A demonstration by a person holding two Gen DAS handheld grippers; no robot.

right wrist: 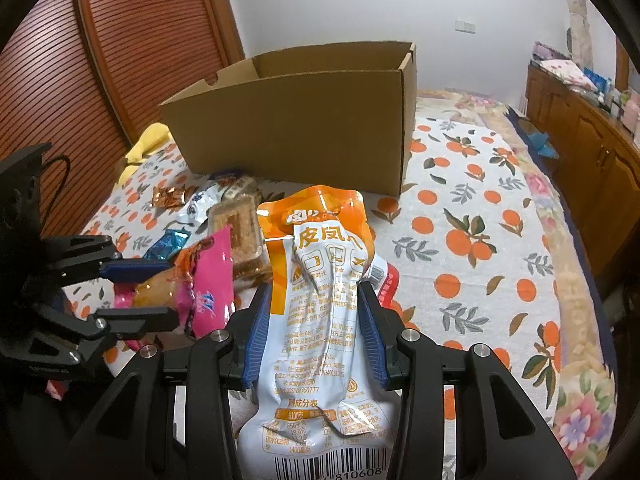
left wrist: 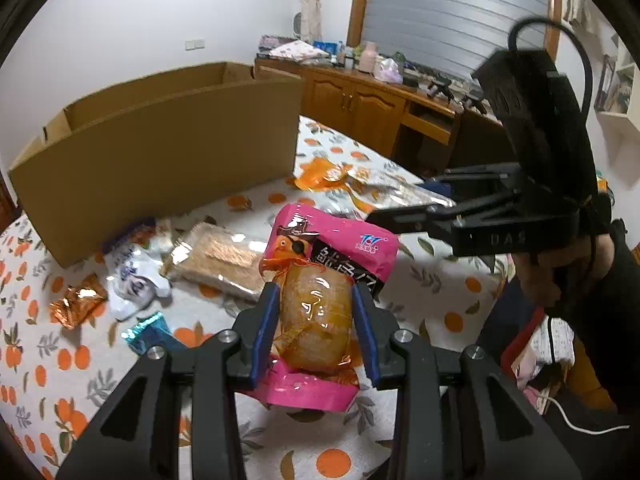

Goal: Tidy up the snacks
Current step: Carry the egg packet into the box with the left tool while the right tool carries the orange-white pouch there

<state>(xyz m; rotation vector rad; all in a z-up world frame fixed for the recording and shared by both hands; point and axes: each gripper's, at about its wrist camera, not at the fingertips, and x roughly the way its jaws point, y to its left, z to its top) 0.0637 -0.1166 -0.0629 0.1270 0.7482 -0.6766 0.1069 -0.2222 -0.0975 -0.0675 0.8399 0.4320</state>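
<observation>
Above an orange-print bedsheet (left wrist: 400,304), the left tongs (left wrist: 316,320) are clamped on a glossy pink plastic pouch with a clear window (left wrist: 320,276), while the right tongs (right wrist: 316,332) are clamped on a crinkled orange-and-white foil packet printed with a barcode (right wrist: 320,312). Both packs hang clear of the bed. Beyond stands an open brown corrugated cardboard box (left wrist: 160,152). Only the left view shows the wooden cabinet's cluttered top (left wrist: 360,92); only the right shows a slatted wooden door (right wrist: 100,40). Loose wrappers (left wrist: 132,280) lie near the box.
</observation>
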